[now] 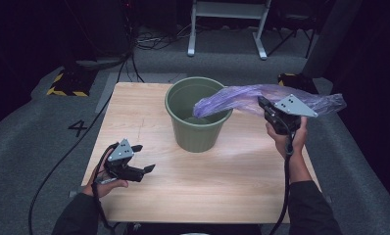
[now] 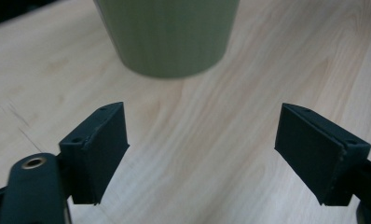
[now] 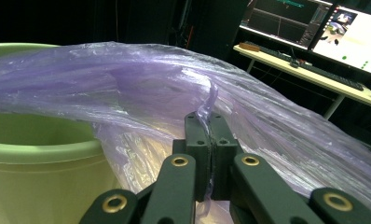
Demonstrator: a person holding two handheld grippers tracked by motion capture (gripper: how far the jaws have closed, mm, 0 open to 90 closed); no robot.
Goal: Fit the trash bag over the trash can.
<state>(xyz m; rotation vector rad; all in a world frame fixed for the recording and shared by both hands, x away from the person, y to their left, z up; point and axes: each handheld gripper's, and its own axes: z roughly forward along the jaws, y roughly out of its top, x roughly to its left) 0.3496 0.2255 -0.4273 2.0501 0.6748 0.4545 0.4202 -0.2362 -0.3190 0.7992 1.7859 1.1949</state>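
Note:
A green plastic bucket (image 1: 195, 128) stands upright on the wooden table (image 1: 222, 181), toward its far middle. A crumpled purple plastic bag (image 1: 232, 98) stretches from above the bucket's mouth out to the right. My right gripper (image 1: 262, 102) is shut on a fold of it, just right of the bucket. In the right gripper view the bag (image 3: 141, 84) drapes over the closed jaws of the right gripper (image 3: 210, 123), with the bucket (image 3: 34, 154) at left. My left gripper (image 1: 145, 157) hovers open near the table's front left with nothing held. Ahead of the left gripper (image 2: 202, 149) stands the bucket's base (image 2: 167, 37).
Grey carpet surrounds the table. A yellow-and-black striped base (image 1: 65, 83) sits at the far left and a white frame's legs (image 1: 227, 29) stand behind. Black cables trail off both grippers. A desk with monitors (image 3: 314, 28) shows in the right gripper view.

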